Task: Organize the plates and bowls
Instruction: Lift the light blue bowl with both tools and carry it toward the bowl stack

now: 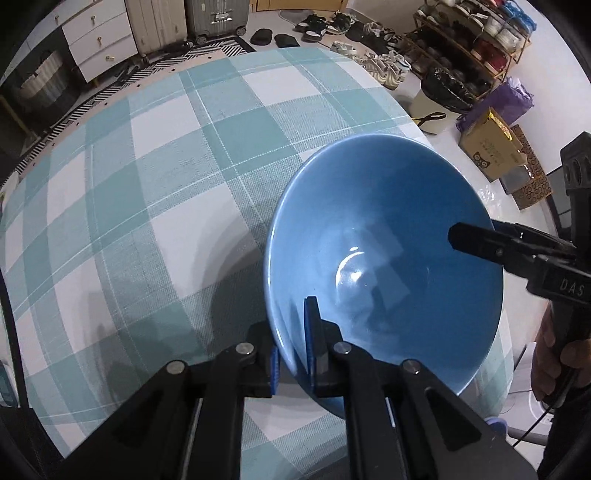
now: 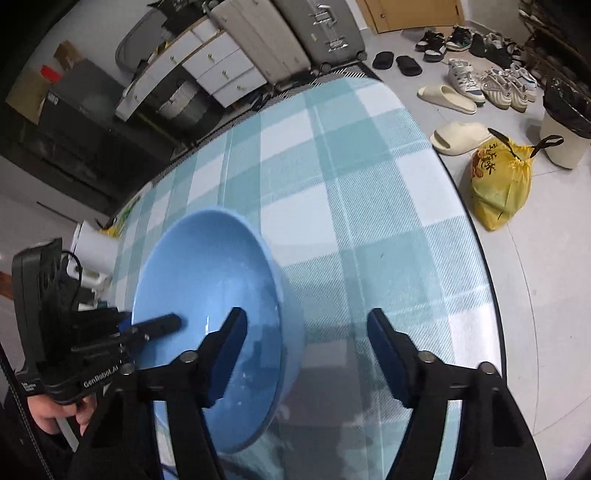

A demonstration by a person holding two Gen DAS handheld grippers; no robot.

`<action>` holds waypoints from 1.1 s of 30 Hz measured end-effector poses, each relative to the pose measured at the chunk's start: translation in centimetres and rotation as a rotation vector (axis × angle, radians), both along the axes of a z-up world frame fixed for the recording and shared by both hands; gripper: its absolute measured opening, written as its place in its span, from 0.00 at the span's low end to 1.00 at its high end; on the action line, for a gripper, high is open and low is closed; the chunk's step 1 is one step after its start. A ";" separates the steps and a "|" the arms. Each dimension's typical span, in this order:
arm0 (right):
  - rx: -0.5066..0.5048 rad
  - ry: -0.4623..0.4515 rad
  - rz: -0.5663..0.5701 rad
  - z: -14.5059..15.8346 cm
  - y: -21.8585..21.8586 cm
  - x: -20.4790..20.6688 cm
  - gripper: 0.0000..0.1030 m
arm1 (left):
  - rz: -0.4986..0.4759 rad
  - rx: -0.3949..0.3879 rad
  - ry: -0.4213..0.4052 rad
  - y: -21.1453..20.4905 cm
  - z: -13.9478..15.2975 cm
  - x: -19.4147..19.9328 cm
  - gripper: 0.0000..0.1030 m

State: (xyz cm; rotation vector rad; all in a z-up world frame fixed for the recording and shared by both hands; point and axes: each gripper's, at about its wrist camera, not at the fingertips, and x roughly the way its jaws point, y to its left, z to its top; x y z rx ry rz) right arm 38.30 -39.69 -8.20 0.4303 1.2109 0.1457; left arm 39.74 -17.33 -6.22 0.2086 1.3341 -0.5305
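A blue bowl is held tilted above the teal checked tablecloth. My left gripper is shut on the bowl's near rim, one finger inside and one outside. My right gripper is open, its jaws standing either side of the bowl's right rim: the left finger is over the bowl's inside and the right finger is outside over the cloth. In the left wrist view the right gripper's finger reaches in over the bowl's far right side. In the right wrist view the left gripper grips the bowl's left rim.
The table edge curves on the right, with floor beyond. A yellow bag, slippers, a bin, shoes, suitcases and a white drawer unit stand around the table. A cardboard box sits on the floor.
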 end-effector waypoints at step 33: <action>-0.009 0.056 0.057 0.5 3.1 -1.7 0.17 | 0.022 0.022 -0.003 1.6 -1.0 -2.3 0.14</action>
